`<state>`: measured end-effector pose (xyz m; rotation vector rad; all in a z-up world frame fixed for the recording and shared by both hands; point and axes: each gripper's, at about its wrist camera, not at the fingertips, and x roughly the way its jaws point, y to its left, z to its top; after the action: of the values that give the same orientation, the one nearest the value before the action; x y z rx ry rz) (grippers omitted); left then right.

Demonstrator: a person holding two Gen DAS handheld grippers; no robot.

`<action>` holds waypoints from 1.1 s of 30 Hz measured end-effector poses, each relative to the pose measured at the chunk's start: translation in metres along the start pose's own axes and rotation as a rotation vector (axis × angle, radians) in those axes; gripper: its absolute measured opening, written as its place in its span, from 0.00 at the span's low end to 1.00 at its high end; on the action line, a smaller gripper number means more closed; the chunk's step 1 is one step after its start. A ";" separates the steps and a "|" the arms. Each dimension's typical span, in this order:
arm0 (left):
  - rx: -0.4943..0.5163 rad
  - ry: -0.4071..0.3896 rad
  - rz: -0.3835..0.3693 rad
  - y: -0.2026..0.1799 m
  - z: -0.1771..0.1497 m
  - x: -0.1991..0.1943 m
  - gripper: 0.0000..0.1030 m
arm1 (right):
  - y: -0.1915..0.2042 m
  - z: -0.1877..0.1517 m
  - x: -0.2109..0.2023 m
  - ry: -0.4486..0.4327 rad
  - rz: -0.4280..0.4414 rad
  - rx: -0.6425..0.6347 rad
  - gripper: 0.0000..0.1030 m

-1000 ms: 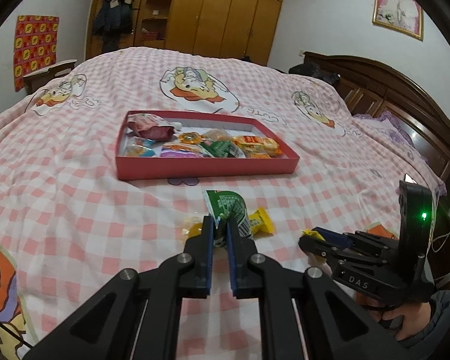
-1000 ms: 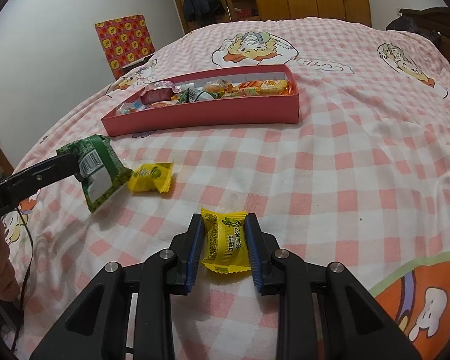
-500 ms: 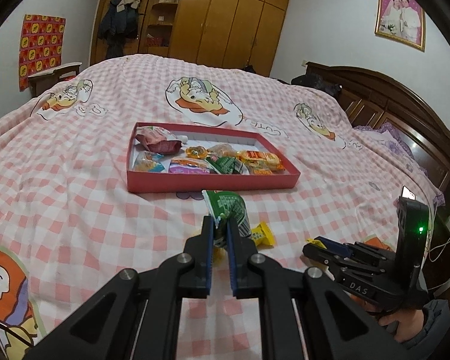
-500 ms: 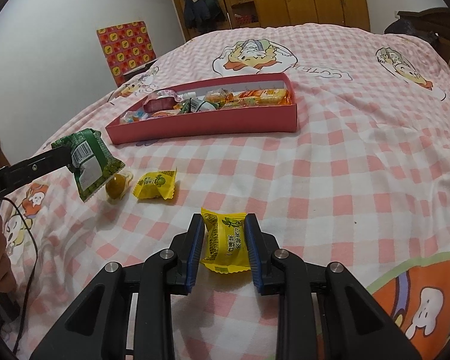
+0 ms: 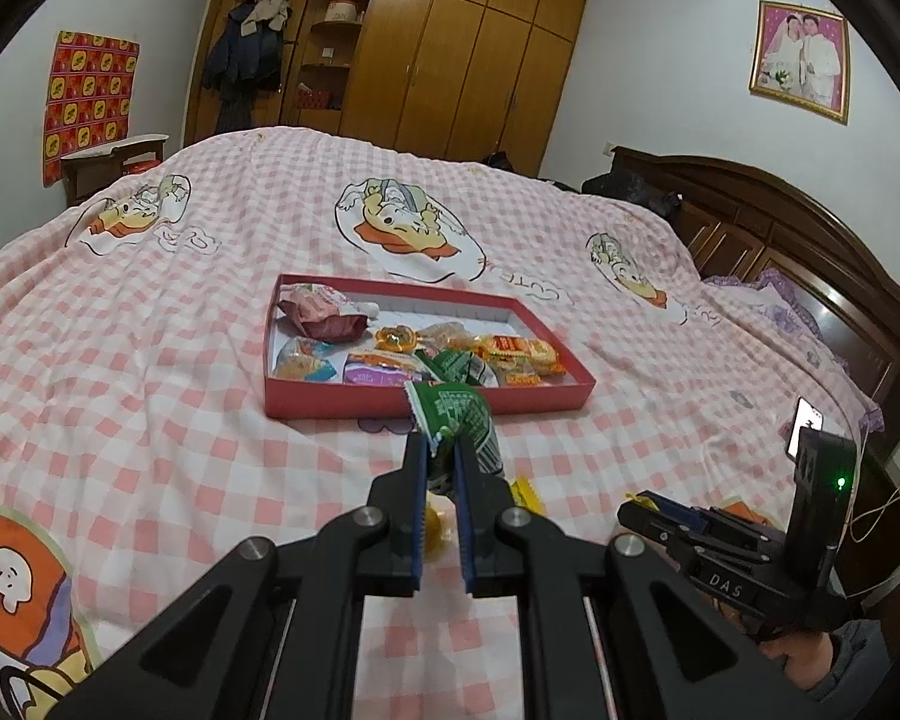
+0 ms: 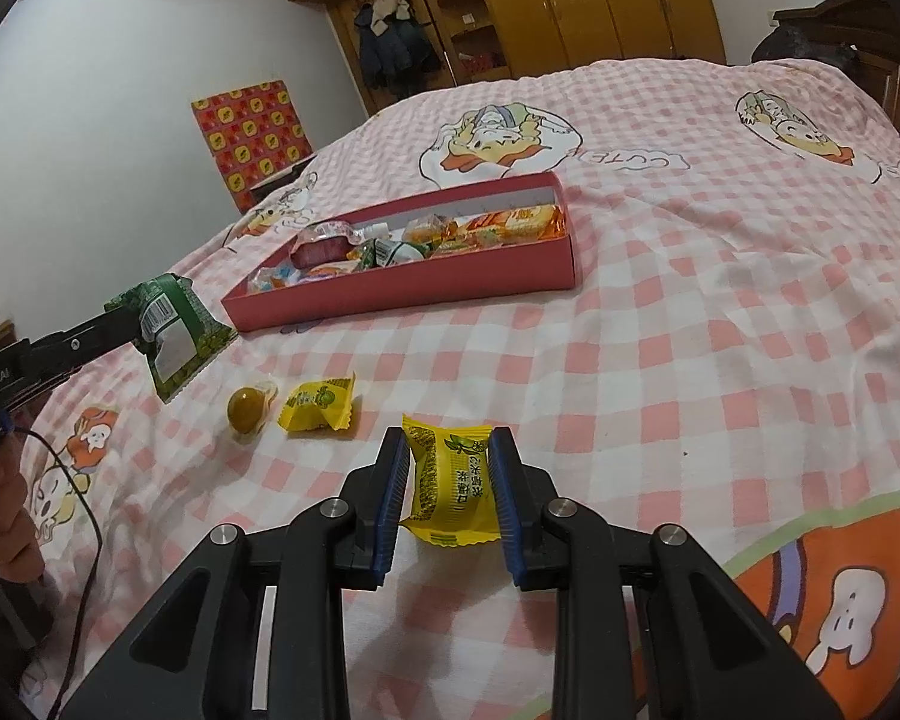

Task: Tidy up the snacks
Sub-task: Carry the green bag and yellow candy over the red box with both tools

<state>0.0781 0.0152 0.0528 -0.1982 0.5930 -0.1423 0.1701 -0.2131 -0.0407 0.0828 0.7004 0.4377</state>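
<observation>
My left gripper (image 5: 441, 450) is shut on a green snack packet (image 5: 459, 420) and holds it above the bed, short of the red tray (image 5: 426, 405), which holds several snacks. From the right wrist view the packet (image 6: 171, 330) hangs left of the tray (image 6: 402, 291). My right gripper (image 6: 447, 450) is shut on a yellow snack packet (image 6: 450, 480), just above the bed. A second yellow packet (image 6: 318, 405) and a round amber candy (image 6: 246, 411) lie on the bedspread to its left. In the left wrist view, the right gripper (image 5: 636, 507) sits low at the right.
The pink checked bedspread (image 5: 150, 360) covers the whole bed. A dark wooden headboard (image 5: 810, 252) stands to the right, wardrobes (image 5: 450, 48) at the far wall. A phone (image 5: 805, 429) lies near the bed's right edge.
My left gripper has risen and moved toward the tray with the green packet. The amber candy is now uncovered. My right gripper keeps its yellow packet and has lifted slightly.
</observation>
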 end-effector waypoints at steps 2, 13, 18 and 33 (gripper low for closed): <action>-0.002 -0.008 -0.006 0.000 0.003 -0.001 0.08 | -0.001 0.000 -0.002 -0.008 0.003 0.007 0.28; -0.003 -0.024 -0.010 0.002 0.017 0.005 0.08 | -0.007 0.007 -0.008 -0.038 0.033 0.038 0.28; 0.001 -0.030 -0.011 0.004 0.021 0.005 0.08 | -0.006 0.008 -0.010 -0.046 0.031 0.034 0.27; -0.006 -0.041 -0.014 0.014 0.036 0.016 0.08 | 0.008 0.033 -0.006 -0.057 0.037 -0.033 0.27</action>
<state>0.1131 0.0305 0.0704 -0.2105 0.5515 -0.1501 0.1846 -0.2061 -0.0103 0.0772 0.6359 0.4802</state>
